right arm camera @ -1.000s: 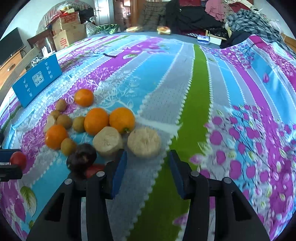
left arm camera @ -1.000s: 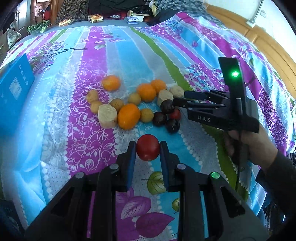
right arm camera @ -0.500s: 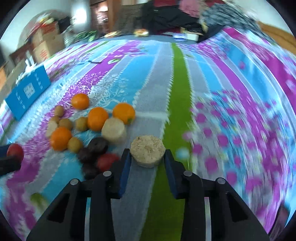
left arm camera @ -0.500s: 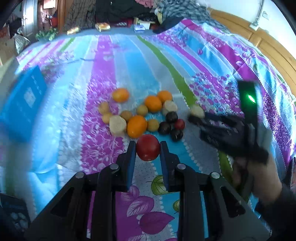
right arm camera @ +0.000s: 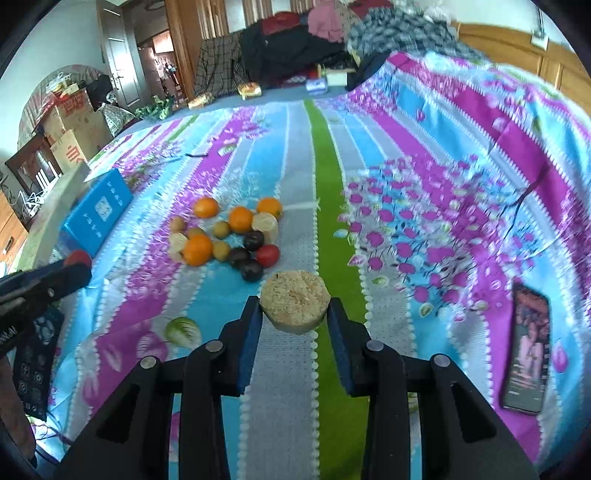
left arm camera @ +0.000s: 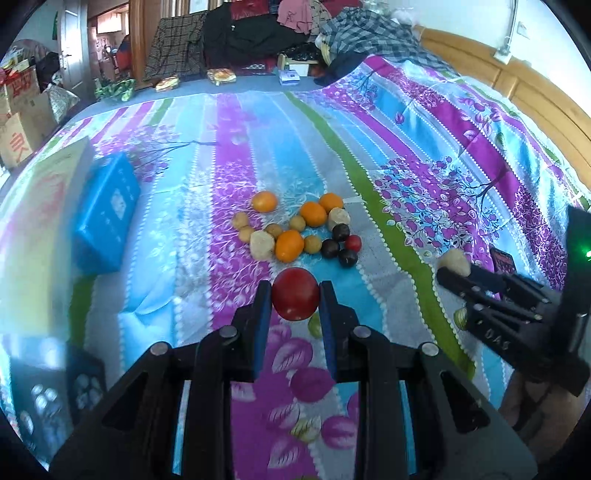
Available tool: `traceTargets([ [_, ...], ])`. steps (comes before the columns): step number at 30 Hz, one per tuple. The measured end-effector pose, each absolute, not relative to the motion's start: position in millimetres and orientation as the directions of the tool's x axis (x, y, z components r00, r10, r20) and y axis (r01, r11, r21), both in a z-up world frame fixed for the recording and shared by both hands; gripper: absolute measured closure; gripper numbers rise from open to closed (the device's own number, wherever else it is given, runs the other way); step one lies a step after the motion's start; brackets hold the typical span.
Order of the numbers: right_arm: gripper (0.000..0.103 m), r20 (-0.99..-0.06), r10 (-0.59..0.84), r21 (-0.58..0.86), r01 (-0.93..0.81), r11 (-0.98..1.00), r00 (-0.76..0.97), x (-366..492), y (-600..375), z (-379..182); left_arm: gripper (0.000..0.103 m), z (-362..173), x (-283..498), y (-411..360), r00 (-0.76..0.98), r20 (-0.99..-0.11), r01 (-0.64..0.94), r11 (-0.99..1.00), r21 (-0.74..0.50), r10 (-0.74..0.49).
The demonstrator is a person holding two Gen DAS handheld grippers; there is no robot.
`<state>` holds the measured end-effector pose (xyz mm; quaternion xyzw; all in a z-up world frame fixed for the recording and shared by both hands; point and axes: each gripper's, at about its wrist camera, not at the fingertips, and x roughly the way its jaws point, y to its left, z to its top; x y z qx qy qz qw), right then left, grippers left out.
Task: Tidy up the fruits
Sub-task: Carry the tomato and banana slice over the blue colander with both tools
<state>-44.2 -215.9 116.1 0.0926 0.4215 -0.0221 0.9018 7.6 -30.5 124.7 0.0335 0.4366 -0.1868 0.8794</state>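
My left gripper (left arm camera: 295,299) is shut on a red round fruit (left arm camera: 295,298), held above the bedspread in front of the fruit pile. My right gripper (right arm camera: 294,308) is shut on a tan, rough, flat-topped fruit (right arm camera: 294,306), lifted off the bed to the right of the pile. The pile (left arm camera: 295,230) holds several oranges (left arm camera: 289,245), small yellow-brown fruits (left arm camera: 312,244), pale tan fruits (left arm camera: 262,244), dark plums (left arm camera: 330,248) and a small red fruit (left arm camera: 353,242). In the left wrist view the right gripper (left arm camera: 448,271) shows at the right edge with its tan fruit (left arm camera: 455,261).
A blue box (left arm camera: 105,218) lies left of the pile. A phone (right arm camera: 526,349) lies on the bedspread at the right. Clothes (left arm camera: 258,33) are heaped at the far end of the bed, a wooden headboard (left arm camera: 517,92) runs along the right, and cardboard boxes (right arm camera: 75,125) stand at the left.
The right gripper closed on the tan fruit beside the pile and carried it up and to the right. The left gripper rose with the red fruit, so the pile now looks smaller.
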Motion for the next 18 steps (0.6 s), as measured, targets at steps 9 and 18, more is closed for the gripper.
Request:
traceTargets([
  [9, 0.064, -0.733, 0.048, 0.136, 0.078, 0.988, 0.678, -62.7, -180.5, 157.3, 0.077, 148.6, -11.2, 1.2, 0.588, -0.759, 0.298, 0.948, -0.117, -0.278],
  [18, 0.064, -0.712, 0.064, 0.122, 0.033, 0.992, 0.700, -72.2, -148.8, 188.2, 0.077, 170.7, -29.0, 32.1, 0.634, -0.737, 0.248, 0.964, -0.091, -0.233],
])
